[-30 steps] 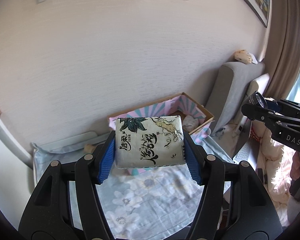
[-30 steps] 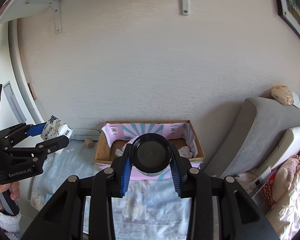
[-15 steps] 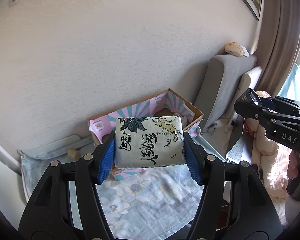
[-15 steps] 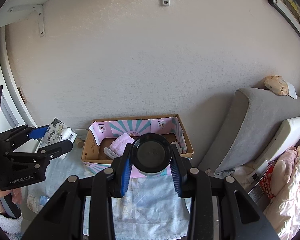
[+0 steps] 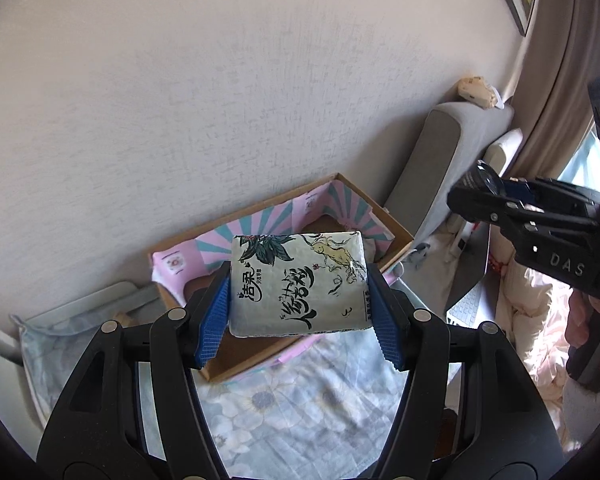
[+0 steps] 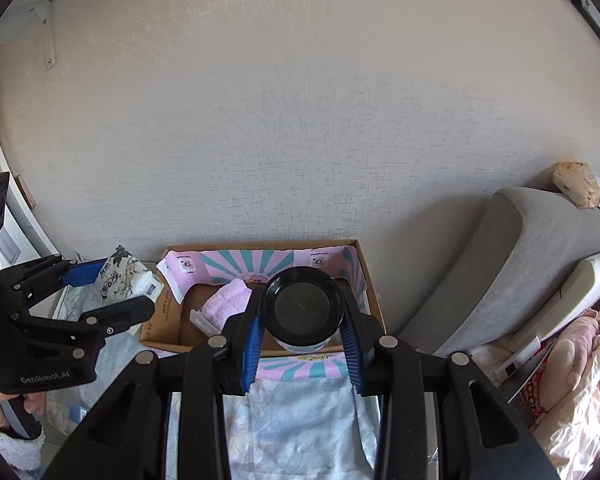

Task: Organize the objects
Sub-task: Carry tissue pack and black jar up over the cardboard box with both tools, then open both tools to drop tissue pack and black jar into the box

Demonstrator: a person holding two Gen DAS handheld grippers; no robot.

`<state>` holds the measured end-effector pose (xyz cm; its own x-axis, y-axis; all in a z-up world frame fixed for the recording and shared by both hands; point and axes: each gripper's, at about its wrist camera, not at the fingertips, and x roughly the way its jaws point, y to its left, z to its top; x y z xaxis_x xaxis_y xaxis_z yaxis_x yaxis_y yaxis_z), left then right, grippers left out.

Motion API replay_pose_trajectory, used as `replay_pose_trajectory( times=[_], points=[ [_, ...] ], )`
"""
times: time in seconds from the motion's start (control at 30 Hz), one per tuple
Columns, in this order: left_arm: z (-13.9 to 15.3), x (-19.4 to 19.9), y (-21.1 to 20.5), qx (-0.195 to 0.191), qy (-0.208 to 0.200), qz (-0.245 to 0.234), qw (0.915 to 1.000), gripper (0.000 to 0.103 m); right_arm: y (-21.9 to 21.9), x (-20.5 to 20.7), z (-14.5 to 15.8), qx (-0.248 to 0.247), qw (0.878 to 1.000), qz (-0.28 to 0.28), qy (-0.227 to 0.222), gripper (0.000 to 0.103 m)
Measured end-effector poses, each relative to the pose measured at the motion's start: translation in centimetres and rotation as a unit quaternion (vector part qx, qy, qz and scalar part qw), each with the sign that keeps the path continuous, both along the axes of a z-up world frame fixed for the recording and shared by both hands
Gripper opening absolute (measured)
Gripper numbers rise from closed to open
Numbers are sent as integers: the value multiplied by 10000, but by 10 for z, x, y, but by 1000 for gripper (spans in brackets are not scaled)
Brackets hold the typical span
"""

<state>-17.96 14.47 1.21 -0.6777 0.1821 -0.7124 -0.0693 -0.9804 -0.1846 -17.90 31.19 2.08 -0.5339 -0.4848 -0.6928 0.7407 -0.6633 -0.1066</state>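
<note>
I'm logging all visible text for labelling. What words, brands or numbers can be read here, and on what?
"GenRobot.AI": on the body of the left tongs, seen from the right wrist.
"DAS": on the body of the right tongs, seen from the left wrist; the rest is cut off.
"洁柔": on the tissue pack; its large brush calligraphy and small print are not legible.
Round stickers on the cardboard box: too small to read.

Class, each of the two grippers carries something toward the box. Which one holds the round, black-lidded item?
The right gripper: its jaws clamp a black-lidded jar. The left gripper holds a flat printed tissue pack.
</note>
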Motion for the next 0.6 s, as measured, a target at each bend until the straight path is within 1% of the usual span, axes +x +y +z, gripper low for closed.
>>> replay_pose_trajectory(
  times=[0.13,0.27,0.37,0.6],
  points=[
    [-17,-24,1,80,-240,-80,9996,60,-17,-24,-11,173,9997,55,-131,33],
    [-37,-47,3,176,-500,-185,9984,60,-33,-51,-27,337,9986,104,-399,33],
    [-53,-65,4,289,-698,-243,9968,60,-44,-71,-43,521,9972,100,-533,33],
    [-95,-100,15,274,-1125,-440,9923,60,-70,-107,-87,1039,9914,145,-778,33]
  ],
)
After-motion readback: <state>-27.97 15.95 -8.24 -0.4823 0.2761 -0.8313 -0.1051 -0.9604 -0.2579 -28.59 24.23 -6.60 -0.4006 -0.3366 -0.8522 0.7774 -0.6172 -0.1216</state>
